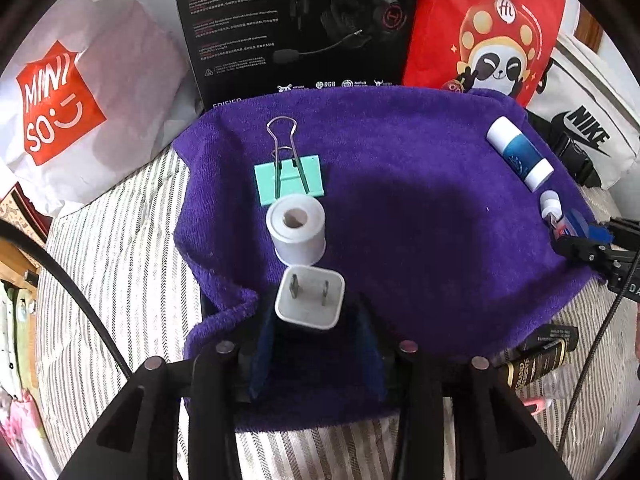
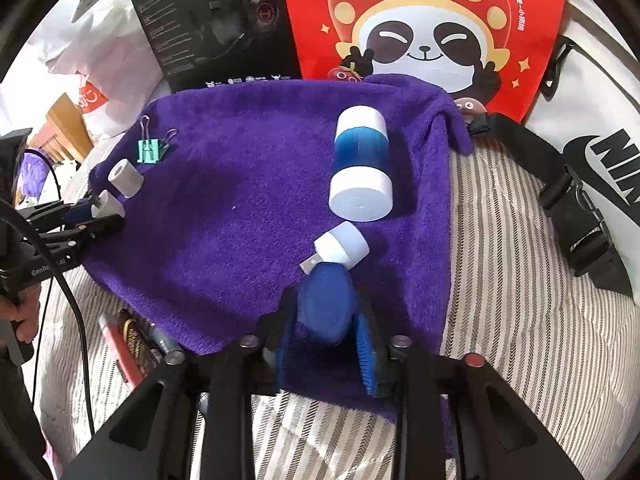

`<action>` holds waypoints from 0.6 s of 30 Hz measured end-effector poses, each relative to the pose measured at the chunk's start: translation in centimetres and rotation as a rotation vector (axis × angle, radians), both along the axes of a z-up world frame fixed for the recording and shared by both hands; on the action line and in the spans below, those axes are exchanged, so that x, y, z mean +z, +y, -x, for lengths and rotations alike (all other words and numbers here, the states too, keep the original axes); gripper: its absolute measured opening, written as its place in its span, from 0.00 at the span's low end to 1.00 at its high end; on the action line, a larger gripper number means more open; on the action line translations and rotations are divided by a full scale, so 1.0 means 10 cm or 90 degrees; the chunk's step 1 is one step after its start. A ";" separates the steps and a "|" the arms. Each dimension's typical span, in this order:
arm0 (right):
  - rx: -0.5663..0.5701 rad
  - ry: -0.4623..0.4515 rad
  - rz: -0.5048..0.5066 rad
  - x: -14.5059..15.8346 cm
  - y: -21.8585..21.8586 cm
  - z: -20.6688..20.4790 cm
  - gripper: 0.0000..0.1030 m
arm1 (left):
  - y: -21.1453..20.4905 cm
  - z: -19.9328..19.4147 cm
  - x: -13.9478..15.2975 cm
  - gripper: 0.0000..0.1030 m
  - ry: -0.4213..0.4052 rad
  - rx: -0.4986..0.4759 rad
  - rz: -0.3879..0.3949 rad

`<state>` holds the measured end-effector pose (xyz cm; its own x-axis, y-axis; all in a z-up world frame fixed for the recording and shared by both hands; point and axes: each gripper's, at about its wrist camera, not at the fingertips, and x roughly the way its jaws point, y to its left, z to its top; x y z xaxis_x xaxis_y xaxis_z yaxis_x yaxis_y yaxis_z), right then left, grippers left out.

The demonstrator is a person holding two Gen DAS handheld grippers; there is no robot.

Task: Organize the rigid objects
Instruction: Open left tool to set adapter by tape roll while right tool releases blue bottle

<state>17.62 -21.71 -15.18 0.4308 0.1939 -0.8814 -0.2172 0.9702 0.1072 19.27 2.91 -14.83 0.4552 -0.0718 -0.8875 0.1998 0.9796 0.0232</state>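
- Two grippers at work over a purple towel (image 1: 420,208) spread on a striped bedcover (image 1: 120,240).
- Left gripper (image 1: 310,320): fingers closed on a white plug adapter (image 1: 310,300), two prongs pointing away from the camera. It sits at the near end of a row on the towel's left side, just behind a white tape roll (image 1: 296,234); whether it touches the towel cannot be told.
- Right gripper (image 2: 326,320): blue-padded fingers clamped on a blue oval object (image 2: 326,306), near the towel's right front edge. A small white-capped USB stick (image 2: 340,250) lies touching or just ahead of it; contact unclear.
- Risk, left: a forward nudge while setting the adapter down would likely push the upright roll into the mint binder clip (image 1: 290,178) and break the line.
- Risk, right: the blue-and-white cylinder (image 2: 362,164) lies on its side and looks free to roll; a bump from the blue object or the stick could send it off the towel.
- Risk, both: the smooth blue object may slip if the grip loosens early.
- Count: one adapter, one tape roll, one binder clip, one cylinder, one USB stick, one blue oval object. Six items, one towel.
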 end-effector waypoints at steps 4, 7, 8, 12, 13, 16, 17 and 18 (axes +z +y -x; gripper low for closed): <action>0.000 -0.011 0.011 0.07 0.01 0.07 0.45 | 0.04 0.03 0.03 0.40 0.010 0.018 0.022; -0.007 -0.016 0.010 0.13 -0.03 0.14 0.55 | 0.05 0.10 0.08 0.46 0.012 0.020 0.034; -0.009 -0.022 0.012 0.16 -0.04 0.17 0.57 | 0.05 0.13 0.10 0.47 0.010 0.023 0.031; -0.014 -0.034 0.004 0.27 -0.07 0.29 0.60 | 0.04 0.26 0.21 0.57 -0.002 0.033 0.028; -0.015 -0.037 0.004 0.29 -0.08 0.32 0.61 | 0.04 0.28 0.23 0.59 -0.006 0.034 0.024; -0.019 -0.049 0.000 0.37 -0.11 0.45 0.61 | 0.03 0.42 0.34 0.59 -0.019 0.037 0.027; -0.021 -0.052 -0.003 0.39 -0.12 0.50 0.61 | 0.03 0.48 0.39 0.59 -0.023 0.037 0.033; -0.023 -0.055 -0.005 0.41 -0.13 0.54 0.61 | 0.02 0.53 0.42 0.59 -0.029 0.037 0.036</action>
